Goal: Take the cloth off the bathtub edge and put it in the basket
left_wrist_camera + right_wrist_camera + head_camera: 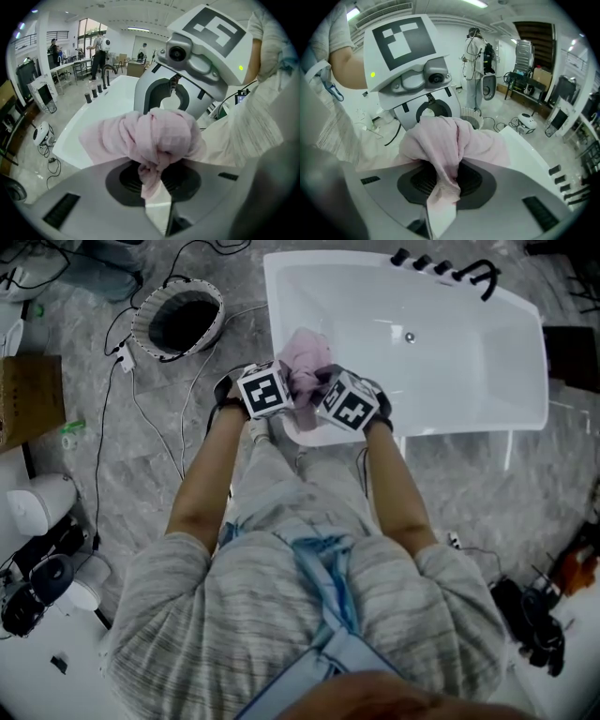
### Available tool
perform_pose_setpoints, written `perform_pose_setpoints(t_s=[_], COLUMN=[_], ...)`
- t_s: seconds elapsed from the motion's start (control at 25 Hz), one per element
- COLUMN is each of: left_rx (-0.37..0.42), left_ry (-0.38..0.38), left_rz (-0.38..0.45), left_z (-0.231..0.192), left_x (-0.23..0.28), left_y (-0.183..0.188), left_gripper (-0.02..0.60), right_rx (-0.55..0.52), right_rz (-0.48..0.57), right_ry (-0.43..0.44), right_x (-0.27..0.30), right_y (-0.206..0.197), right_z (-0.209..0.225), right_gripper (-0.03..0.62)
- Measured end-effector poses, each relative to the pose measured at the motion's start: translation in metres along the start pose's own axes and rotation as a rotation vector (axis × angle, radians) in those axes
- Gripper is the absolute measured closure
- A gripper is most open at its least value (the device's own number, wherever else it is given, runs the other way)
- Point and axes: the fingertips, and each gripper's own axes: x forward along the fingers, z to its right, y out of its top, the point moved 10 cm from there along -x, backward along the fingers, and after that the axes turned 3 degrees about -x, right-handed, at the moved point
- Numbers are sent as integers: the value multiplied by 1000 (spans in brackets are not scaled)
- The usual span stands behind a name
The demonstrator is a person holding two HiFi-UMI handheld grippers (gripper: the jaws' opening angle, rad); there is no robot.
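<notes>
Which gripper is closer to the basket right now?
Left. The left gripper holds the pink cloth on the side facing the basket; the right gripper grips it from the far side, farther away.

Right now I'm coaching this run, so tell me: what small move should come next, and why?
Probably swing the cloth left toward the basket without loosening either grip. The left hand-held gripper and the right hand-held gripper are both shut on it. It is bunched between them above the bathtub edge, and the open basket stands on the floor to the tub's left.
</notes>
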Motion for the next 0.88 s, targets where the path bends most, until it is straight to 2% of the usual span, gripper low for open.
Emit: perform_pose_setpoints(t_s=[0.28,0.44,0.88], left_rx=[-70,-87,-144], left_ry=[137,200,280], left_rz=[94,144,240], left_z=[12,13,21], left_x=[-34,-45,-76], left_y=[7,17,24], left_gripper=[505,505,505], right_rx=[13,-3,42], right_rz=[102,124,242], right_ry=[-106,-143,-199], right_x=[-37,-52,-80], right_y=[15,21,31], right_z=[0,5,5], right_gripper=[490,490,490])
